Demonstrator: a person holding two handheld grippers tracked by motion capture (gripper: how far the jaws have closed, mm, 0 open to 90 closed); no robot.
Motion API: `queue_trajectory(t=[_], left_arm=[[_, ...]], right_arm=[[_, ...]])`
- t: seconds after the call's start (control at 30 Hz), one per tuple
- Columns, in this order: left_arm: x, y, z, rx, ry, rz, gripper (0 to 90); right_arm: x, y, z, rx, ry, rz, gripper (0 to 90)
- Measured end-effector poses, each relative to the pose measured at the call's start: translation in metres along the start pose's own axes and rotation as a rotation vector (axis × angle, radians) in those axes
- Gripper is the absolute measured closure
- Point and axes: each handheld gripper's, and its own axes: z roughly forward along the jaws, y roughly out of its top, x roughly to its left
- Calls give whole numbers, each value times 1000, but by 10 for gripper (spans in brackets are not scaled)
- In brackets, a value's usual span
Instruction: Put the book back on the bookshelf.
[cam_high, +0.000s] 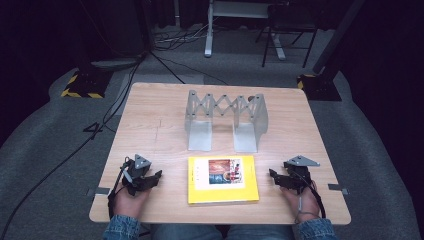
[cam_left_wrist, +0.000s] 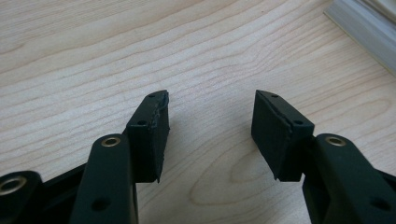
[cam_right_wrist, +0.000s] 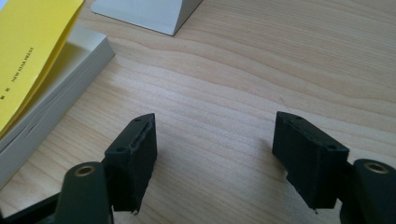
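1. We see the yellow book (cam_high: 223, 180) lying flat near the front edge of the wooden table (cam_high: 150, 125), between the left gripper (cam_high: 159, 176) and the right gripper (cam_high: 271, 174), touching neither.
2. Both grippers rest on the table with jaws spread wide and nothing between them; in the right gripper view the book (cam_right_wrist: 32, 70) lies just left of its jaws.
3. The book's glossy cover curls up off its pale page block; the table shows light wood grain.
4. Behind the book stands a grey metal scissor-lattice rack (cam_high: 226, 120) on two flat feet.
5. The cover's small print we cannot read in full.
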Motion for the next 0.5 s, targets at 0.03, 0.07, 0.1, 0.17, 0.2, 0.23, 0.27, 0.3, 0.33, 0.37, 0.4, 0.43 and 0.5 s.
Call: queue_trajectory(t=[0.03,0.07,0.1,0.17,0.2,0.23,0.27,0.3,0.33,0.37,0.4,0.43,0.5], left_arm=[[0,0,0,0,-9,-12,471],[1,1,0,-1,-23,-25,470],[2,1,0,0,-30,-29,471],[2,2,-1,-4,-41,-45,471],[2,2,-2,-8,-44,-50,471],[1,3,-2,-13,-50,-57,471],[1,3,-3,-16,-55,-55,470],[1,4,-4,-20,-60,-55,470],[0,4,-5,-23,-65,-59,471],[-1,6,-5,-30,-75,-60,471],[-2,7,-6,-35,-91,-63,471],[-4,8,-7,-37,-95,-62,470],[-8,11,-7,-38,-104,-55,468]], right_arm=[[0,0,0,0,0,0,316],[1,0,0,1,0,1,325],[2,0,-1,6,7,-4,357],[2,0,-2,7,6,-3,361],[3,0,-2,7,5,-2,363],[2,0,-2,7,6,-2,363],[3,0,-2,7,6,-2,363],[3,0,-2,5,7,-2,363],[3,0,-2,5,6,-2,363],[3,0,-2,5,5,-2,362],[3,0,-2,3,5,-1,362],[3,0,-2,1,6,-1,359],[4,-1,-1,-3,4,-3,349]])
